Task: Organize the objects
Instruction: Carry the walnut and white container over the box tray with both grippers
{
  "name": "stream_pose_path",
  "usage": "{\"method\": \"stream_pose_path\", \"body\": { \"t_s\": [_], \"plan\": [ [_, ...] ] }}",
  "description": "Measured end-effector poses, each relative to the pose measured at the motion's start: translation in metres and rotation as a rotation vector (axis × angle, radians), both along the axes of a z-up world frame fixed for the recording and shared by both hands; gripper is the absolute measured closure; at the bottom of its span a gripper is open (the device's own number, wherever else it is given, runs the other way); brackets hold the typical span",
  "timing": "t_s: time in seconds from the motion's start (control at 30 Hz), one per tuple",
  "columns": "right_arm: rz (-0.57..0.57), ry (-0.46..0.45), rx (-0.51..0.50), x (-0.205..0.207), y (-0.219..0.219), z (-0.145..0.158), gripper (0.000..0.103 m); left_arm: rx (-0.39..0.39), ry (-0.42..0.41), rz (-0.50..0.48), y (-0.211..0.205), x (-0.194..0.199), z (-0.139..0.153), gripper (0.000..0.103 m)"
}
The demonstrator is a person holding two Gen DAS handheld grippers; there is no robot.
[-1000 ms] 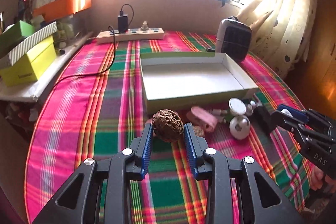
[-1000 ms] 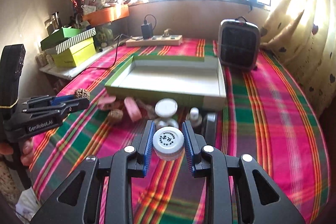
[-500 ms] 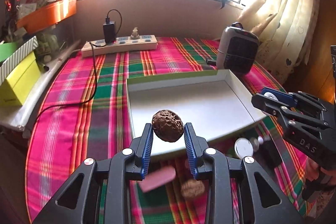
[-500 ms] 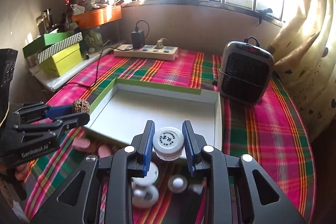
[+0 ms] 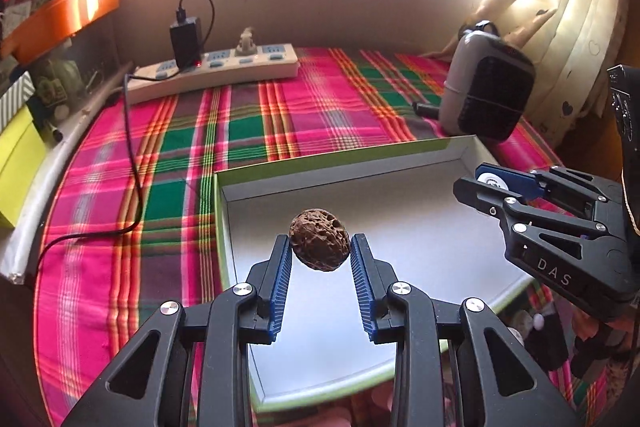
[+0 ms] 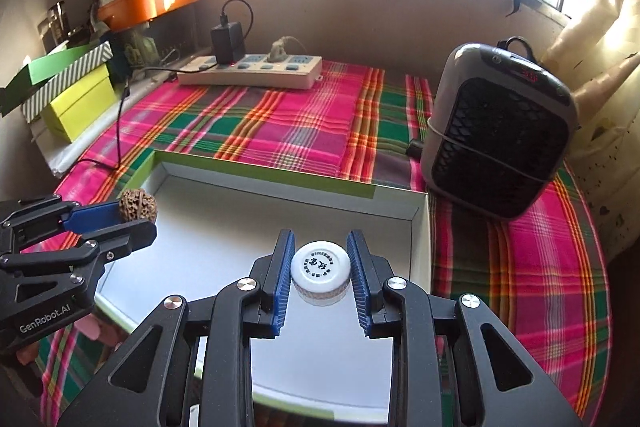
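My left gripper [image 5: 319, 247] is shut on a brown wrinkled walnut [image 5: 319, 239], held in the air over the left part of the shallow white box with a green rim [image 5: 340, 155]. From the right wrist view the walnut [image 6: 138, 205] shows at the left gripper's [image 6: 134, 215] tip. My right gripper [image 6: 320, 269] is shut on a small white-capped jar [image 6: 320, 273], hanging over the box's [image 6: 280, 183] right half. In the left wrist view the right gripper [image 5: 478, 187] comes in from the right, over the box's far right corner.
A grey and black heater [image 6: 500, 135] stands just behind the box's right corner. A power strip with a black charger [image 5: 216, 67] lies at the back, its cable [image 5: 132, 163] trailing left. Stacked green boxes [image 6: 68, 95] sit far left. Small loose items [image 5: 536, 323] lie in front of the box.
Both grippers have carried their loads forward, from above the loose items in front of the box to over its white floor. Neither grip has changed.
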State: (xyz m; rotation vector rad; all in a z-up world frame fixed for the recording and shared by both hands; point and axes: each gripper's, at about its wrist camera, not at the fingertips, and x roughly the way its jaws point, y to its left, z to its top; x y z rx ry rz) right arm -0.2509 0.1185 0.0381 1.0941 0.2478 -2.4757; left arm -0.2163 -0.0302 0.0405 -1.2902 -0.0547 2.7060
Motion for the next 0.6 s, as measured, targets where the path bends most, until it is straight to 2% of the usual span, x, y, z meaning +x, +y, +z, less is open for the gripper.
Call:
{"method": "stream_pose_path", "body": {
  "t_s": [0.23, 0.6],
  "plan": [
    [-0.004, -0.057, 0.033, -0.021, 0.000, -0.011, 0.074, -0.012, -0.028, 0.007, 0.000, -0.019, -0.011, 0.075],
    [0.002, -0.099, 0.076, -0.031, -0.001, -0.020, 0.074, -0.027, -0.066, 0.009, 0.004, -0.030, -0.020, 0.075]
  ]
}}
